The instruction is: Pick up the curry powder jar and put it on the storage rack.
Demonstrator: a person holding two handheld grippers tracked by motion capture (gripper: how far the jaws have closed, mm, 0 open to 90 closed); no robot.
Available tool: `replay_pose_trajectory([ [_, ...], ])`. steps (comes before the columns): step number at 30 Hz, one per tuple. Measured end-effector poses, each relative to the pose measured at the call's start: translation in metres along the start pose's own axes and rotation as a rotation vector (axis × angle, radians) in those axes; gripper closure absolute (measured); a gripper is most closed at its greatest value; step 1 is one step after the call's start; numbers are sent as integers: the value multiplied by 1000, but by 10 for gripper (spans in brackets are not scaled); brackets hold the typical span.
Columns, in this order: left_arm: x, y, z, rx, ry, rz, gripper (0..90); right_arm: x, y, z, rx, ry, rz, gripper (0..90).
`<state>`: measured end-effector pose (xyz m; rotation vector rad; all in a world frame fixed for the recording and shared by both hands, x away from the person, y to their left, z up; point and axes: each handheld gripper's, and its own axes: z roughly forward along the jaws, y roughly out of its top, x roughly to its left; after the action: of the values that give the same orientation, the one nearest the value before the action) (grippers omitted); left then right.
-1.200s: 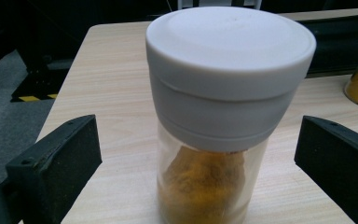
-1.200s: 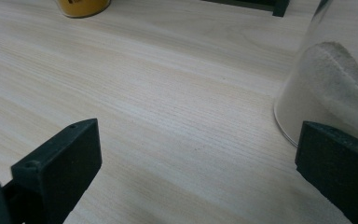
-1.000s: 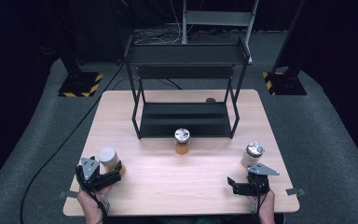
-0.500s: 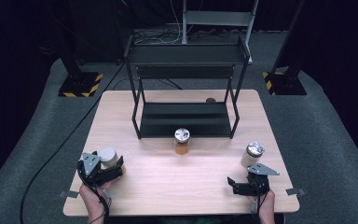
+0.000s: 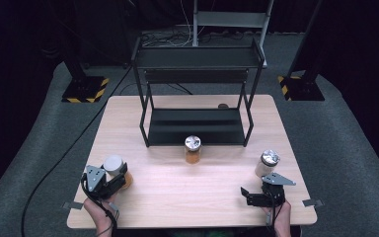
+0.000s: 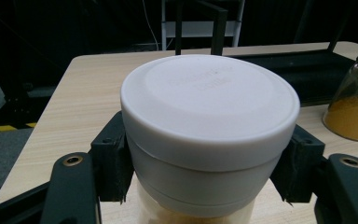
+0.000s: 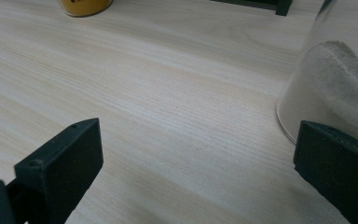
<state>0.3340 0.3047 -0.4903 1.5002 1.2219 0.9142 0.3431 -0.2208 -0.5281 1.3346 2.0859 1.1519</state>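
Note:
A jar with a white lid (image 5: 112, 164) (image 6: 209, 107) and orange-yellow contents stands at the table's front left. My left gripper (image 5: 117, 178) (image 6: 205, 172) has just been closing its jaws and now grips the jar below the lid, one pad (image 6: 112, 163) on each side. At the front right, my right gripper (image 5: 247, 196) (image 7: 196, 163) stands open with bare wood between its jaws. A silver-lidded jar of white powder (image 5: 268, 163) (image 7: 335, 79) stands just beyond it, beside one jaw and not between the two.
A jar of orange powder with a silver lid (image 5: 193, 149) (image 6: 354, 102) (image 7: 84, 5) stands mid-table, in front of a black two-level metal rack (image 5: 195, 126). A small dark disc (image 5: 222, 105) lies behind the rack. The wooden table (image 5: 187, 197) is ringed by grey carpet.
The left gripper's jaws have closed in onto the white-lidded jar. Neither hand has shifted, and the right gripper stays as it was.

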Motion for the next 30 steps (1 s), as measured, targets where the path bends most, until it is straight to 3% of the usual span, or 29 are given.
replay_pose_trajectory([
  [9, 1, 0, 1, -1, -1, -2, 339, 2, 0, 1, 8, -8, -21, 4],
  [14, 2, 1, 1, 7, -10, 2, 340, 3, -1, -2, -19, -2, -33, 4],
  [22, 2, 3, 0, 22, -24, 32, 340, 2, 0, 0, -1, 19, -28, 3],
  [30, 2, 7, -1, 11, -29, 21, 340, 2, 0, 0, -2, 23, -27, 2],
])
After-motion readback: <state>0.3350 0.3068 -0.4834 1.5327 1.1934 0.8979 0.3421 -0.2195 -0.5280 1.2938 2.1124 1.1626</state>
